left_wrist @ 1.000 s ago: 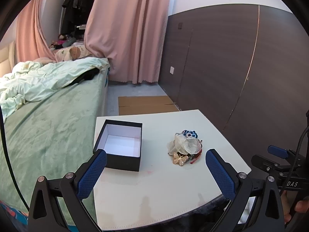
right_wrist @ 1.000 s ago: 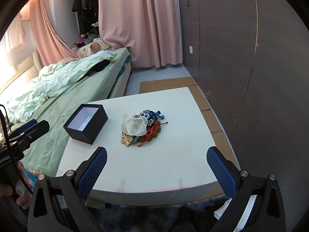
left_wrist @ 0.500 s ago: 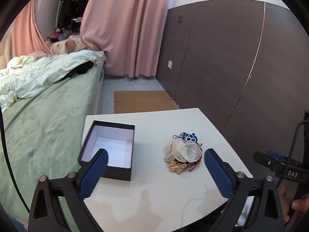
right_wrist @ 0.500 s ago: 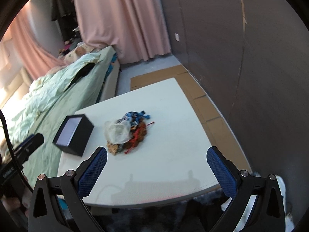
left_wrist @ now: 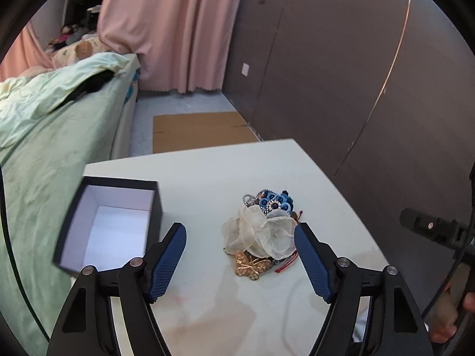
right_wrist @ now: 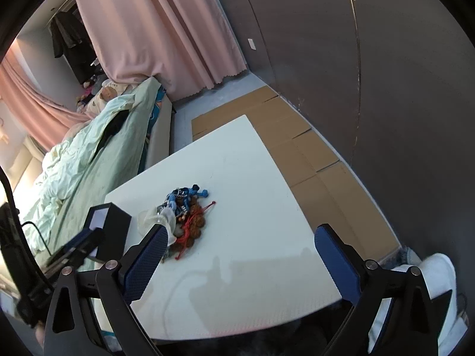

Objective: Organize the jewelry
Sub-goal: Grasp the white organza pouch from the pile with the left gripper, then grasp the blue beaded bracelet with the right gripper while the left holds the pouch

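A pile of jewelry [left_wrist: 262,233] lies on the white table [left_wrist: 207,178]: a sheer white flower piece, a blue beaded piece [left_wrist: 274,203], a gold butterfly brooch [left_wrist: 251,268] and red cord. An open black box [left_wrist: 109,222] with a white inside stands left of it. My left gripper [left_wrist: 240,262] is open and empty, its fingers either side of the pile's near edge. In the right wrist view the pile [right_wrist: 181,216] and box [right_wrist: 109,225] sit at left; my right gripper [right_wrist: 240,261] is open and empty above the table's near part.
A bed with green covers [left_wrist: 44,124] runs along the table's left side. A dark panelled wall [left_wrist: 356,89] stands at right. Flattened cardboard [right_wrist: 297,148] lies on the floor beyond the table. Pink curtains hang at the back.
My left gripper has moved forward and down to the jewelry pile, and its fingers have narrowed somewhat. My right gripper has tilted and swung right, so pile and box sit further left.
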The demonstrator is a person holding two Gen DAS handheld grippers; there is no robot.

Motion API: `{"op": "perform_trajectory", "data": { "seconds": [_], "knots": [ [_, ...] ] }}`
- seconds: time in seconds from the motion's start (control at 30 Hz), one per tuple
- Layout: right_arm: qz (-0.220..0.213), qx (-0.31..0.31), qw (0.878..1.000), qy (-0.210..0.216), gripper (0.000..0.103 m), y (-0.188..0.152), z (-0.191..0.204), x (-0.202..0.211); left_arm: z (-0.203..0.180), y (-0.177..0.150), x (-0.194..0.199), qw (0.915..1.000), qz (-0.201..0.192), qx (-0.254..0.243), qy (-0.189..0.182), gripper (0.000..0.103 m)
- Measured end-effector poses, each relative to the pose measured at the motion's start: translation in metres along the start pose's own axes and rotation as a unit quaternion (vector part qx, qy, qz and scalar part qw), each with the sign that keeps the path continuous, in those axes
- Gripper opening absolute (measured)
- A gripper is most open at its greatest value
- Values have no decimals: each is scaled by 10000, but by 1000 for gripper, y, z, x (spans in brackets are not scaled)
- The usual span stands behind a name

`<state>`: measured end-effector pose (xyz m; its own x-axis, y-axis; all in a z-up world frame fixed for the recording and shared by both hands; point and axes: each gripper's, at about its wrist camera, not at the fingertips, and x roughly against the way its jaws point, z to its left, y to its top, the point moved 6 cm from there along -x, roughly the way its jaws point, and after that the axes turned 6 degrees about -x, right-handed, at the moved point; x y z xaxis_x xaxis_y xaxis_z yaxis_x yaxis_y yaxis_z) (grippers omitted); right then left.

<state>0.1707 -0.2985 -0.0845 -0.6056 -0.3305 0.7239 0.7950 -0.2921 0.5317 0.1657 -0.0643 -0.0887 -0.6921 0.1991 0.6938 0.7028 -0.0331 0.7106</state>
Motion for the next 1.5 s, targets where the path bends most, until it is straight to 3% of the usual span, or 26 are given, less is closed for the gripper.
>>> {"op": "perform_trajectory", "data": {
  "seconds": [0.1, 0.3, 0.37, 0.4, 0.47, 0.57, 0.8, 1.13, 1.33, 1.5],
  "knots": [
    [193, -171, 9996, 149, 86, 4, -3, -11, 0, -1, -21, 9998, 201, 19, -23, 76],
    [381, -349, 9977, 444, 86, 13, 2, -31, 0, 0, -53, 9985, 510, 63, -172, 71],
    [482, -413, 9965, 550, 81, 15, 8, -40, -1, -2, -64, 9974, 697, 28, -177, 69],
    [543, -445, 9957, 603, 79, 14, 9, -43, 0, -3, -69, 9967, 796, 33, -164, 64],
    [710, -528, 9932, 757, 75, 12, 15, -52, 0, -6, -75, 9953, 936, 64, -240, 45],
    [893, -643, 9886, 1026, 73, 5, 26, -60, -2, -6, -73, 9947, 932, 123, -413, 5],
    [1088, -753, 9840, 1190, 73, -3, 40, -75, 10, 12, -46, 9980, 449, 286, -326, 3],
    [1291, -1089, 9727, 1591, 51, 1, 55, -98, 33, 27, -20, 9978, 27, 589, -293, 3],
    [1322, -920, 9769, 1405, 49, 1, 70, -115, 45, 33, -10, 9967, -105, 744, -321, 2],
    [1437, -884, 9779, 1232, 35, -5, 73, -129, 53, 36, -2, 9958, -177, 839, -314, 2]
  ]
}}
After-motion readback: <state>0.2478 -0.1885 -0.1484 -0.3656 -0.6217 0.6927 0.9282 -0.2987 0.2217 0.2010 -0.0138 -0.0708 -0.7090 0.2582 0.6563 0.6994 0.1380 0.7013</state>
